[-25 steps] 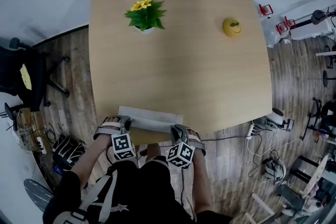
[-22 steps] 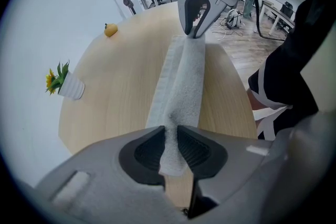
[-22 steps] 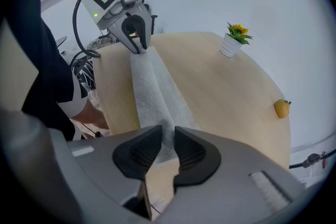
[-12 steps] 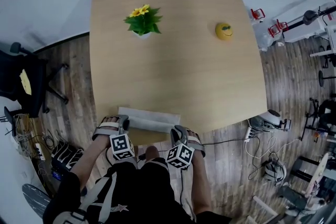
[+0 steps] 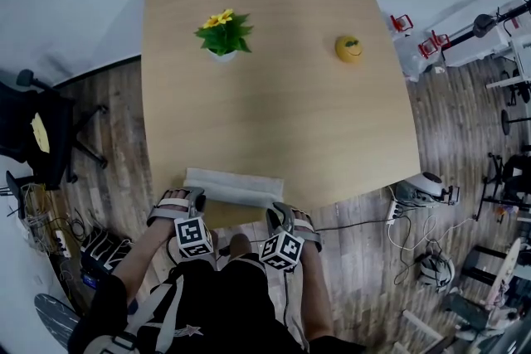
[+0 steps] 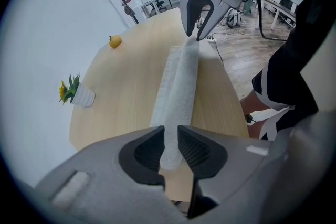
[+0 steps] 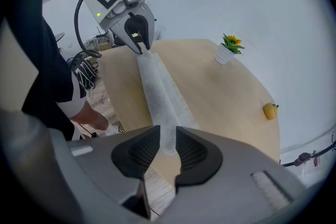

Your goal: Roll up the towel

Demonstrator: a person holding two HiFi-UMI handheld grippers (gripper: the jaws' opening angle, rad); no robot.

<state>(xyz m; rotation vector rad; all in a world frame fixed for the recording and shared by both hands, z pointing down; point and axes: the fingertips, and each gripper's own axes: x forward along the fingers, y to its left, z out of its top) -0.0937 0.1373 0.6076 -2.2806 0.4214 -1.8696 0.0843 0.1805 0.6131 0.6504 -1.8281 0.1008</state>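
1. so, the towel (image 5: pixel 232 186) lies along the near edge of the table (image 5: pixel 274 95), just in front of the person, with its long side running left to right. its near part is wound into a roll and a flat band lies beyond, so i judge the rolling well along but unfinished.
2. the left gripper (image 6: pixel 169 139) has its jaws narrowly parted. the roll's left end fills the gap and looks lightly pinched.
3. the right gripper (image 7: pixel 167 139) has just been opening its jaws. the roll's right end sits between them, but the pads look to be letting go rather than pressing.
4. to do this step well, i'd take both ends again at the same depth and turn them by equal amounts. i'd keep the roll low on the wood so it neither cones at one end nor springs loose.
5. the cloth is pale and nubbly like terry, and soft enough to slump. the roll is slim and fairly even along its length, and the flat band lies smooth beside it.
6. farther out, a small potted plant (image 5: pixel 222 33) with yellow flowers and a round yellow toy (image 5: pixel 348 48) stand at the far side, well apart from the towel.
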